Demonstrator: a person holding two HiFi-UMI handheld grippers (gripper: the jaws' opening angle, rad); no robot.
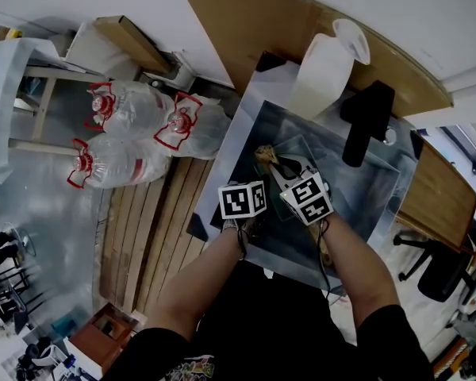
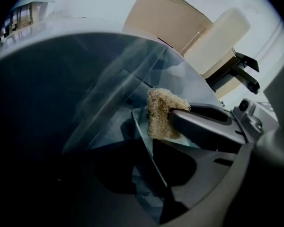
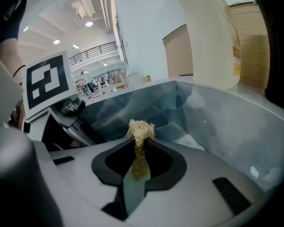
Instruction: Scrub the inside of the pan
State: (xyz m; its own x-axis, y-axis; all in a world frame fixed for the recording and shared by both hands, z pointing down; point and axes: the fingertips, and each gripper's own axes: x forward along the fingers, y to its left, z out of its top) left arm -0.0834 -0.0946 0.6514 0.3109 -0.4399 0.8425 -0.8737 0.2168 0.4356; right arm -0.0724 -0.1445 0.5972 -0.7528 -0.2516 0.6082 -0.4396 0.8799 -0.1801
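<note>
Plastic bottles (image 1: 131, 133) lie on the floor at our far left. Our left gripper (image 2: 150, 167) is clamped on the rim of the see-through pan (image 1: 301, 151). The pan sits in the metal sink (image 1: 365, 189). Our right gripper (image 3: 141, 145) squeezes a tan scrubber (image 3: 141, 129) tight, right at the pan's rim and close to the left gripper. A white jug (image 1: 321, 74) stands behind the sink.

The marker cubes (image 1: 242, 201) hid the left gripper's (image 2: 149, 157) jaws and part of the glass pan (image 1: 301, 148) in the head view. The scrubber's (image 3: 141, 129) lower half lay buried between the right gripper's (image 3: 141, 151) pads. The right gripper view's top edge cut off the white jug (image 3: 206, 37).
</note>
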